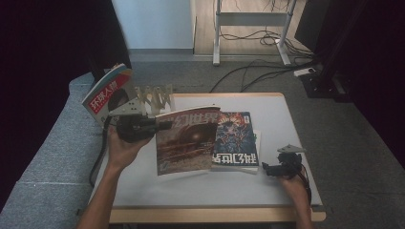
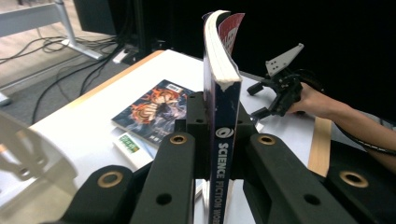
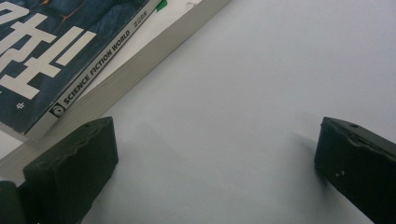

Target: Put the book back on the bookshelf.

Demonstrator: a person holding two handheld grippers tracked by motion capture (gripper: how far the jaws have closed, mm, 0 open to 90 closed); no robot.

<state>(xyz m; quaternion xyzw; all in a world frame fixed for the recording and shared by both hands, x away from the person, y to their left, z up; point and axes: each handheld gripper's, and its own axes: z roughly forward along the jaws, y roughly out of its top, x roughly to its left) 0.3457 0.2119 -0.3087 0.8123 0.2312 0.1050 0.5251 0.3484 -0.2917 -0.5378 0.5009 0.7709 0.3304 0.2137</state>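
Observation:
My left gripper (image 1: 159, 125) is shut on the spine edge of a brown-red magazine (image 1: 187, 140), which it holds upright above the white table (image 1: 200, 191). In the left gripper view the jaws clamp that spine (image 2: 223, 140), printed "SCIENCE FICTION WORLD". A blue-covered magazine (image 1: 234, 138) tops a small stack lying flat on the table just right of the held one. My right gripper (image 1: 266, 169) rests open on the table by the stack's near right corner. The right gripper view has its jaws wide apart with bare table between them and the stack's edge (image 3: 121, 74) to the upper left.
A wooden rack (image 1: 154, 98) stands at the table's back left, with another magazine (image 1: 107, 93) leaning at its left end. A grey sofa (image 1: 52, 152) runs along the table's left side. Cables and desk legs (image 1: 248, 38) lie on the floor beyond.

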